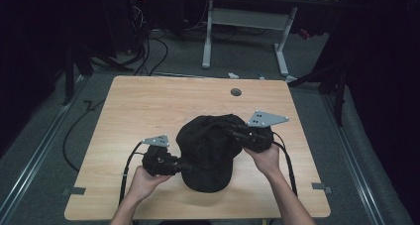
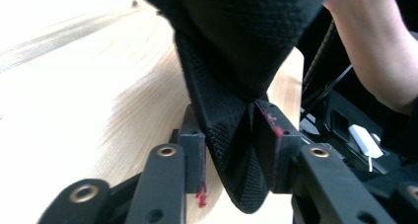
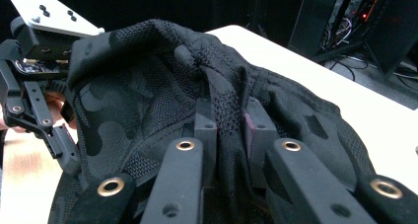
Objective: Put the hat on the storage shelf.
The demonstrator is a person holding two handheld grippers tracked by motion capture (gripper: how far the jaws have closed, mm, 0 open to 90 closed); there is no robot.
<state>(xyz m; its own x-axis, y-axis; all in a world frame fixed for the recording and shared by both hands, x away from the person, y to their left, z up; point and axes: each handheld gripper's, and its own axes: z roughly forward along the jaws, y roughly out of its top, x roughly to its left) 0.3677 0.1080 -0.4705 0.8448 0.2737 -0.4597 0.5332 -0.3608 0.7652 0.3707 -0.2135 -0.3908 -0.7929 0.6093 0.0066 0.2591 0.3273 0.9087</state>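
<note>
**Me:** Cap, black mesh with a faint camouflage pattern, lies on the wooden table, nearer the front edge than the back and a little right of the middle. Its brim points toward the front edge.

**Other:** And your tongs?

**Me:** My left gripper comes at the cap from its left side, by the brim. In the left gripper view a fold of the mesh hangs down between the two jaws and both pads press on it, so that one is pinching the cap. My right gripper reaches in from the right, toward the back of the crown. In the right gripper view a ridge of fabric stands up between the pads, squeezed tight.

**Other:** Anything in the way?

**Me:** On the table, little. A small round grey grommet sits near the back edge, well apart from the cap. Two grey tape patches mark the front corners, one left and one right. My cables trail back over the front edge, beside my forearms. Beyond the back edge, on the floor, stands a white desk frame with loose wires near it, all clear of the cap
</note>
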